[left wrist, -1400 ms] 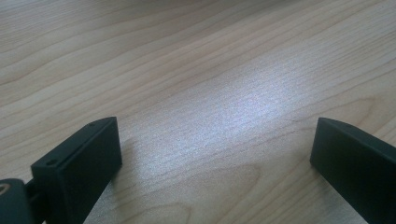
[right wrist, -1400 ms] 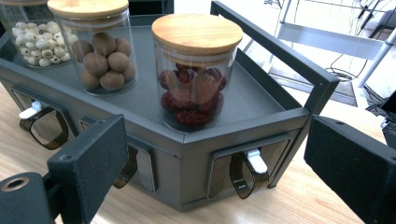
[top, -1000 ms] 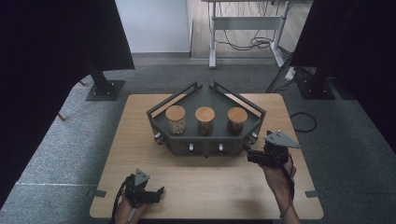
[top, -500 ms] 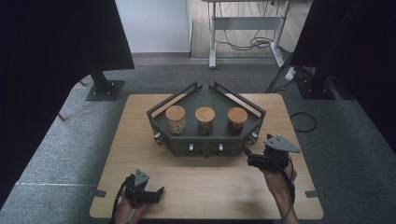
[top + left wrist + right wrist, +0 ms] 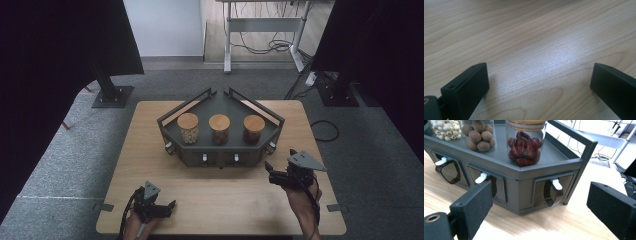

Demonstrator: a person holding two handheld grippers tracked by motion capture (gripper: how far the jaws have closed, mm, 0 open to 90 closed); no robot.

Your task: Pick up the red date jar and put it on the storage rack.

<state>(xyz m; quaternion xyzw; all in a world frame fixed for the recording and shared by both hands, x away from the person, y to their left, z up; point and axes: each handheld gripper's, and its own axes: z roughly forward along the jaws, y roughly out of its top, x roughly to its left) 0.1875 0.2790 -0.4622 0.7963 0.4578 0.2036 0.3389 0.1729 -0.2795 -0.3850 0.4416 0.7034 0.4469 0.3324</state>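
Jaws spread and empty, the right gripper (image 5: 268, 166) hangs just beside the front right corner of a dark metal rack (image 5: 227, 156) at mid-table, facing a drawer (image 5: 552, 190) with a white tab handle (image 5: 556, 184). That small, stiff tab looks the natural hold; the drawer, possibly light smoked plastic, should slide easily. Glass jars (image 5: 526, 142) above are fragile. The left gripper (image 5: 172, 205), also released, rests near the table's (image 5: 150, 135) front edge.
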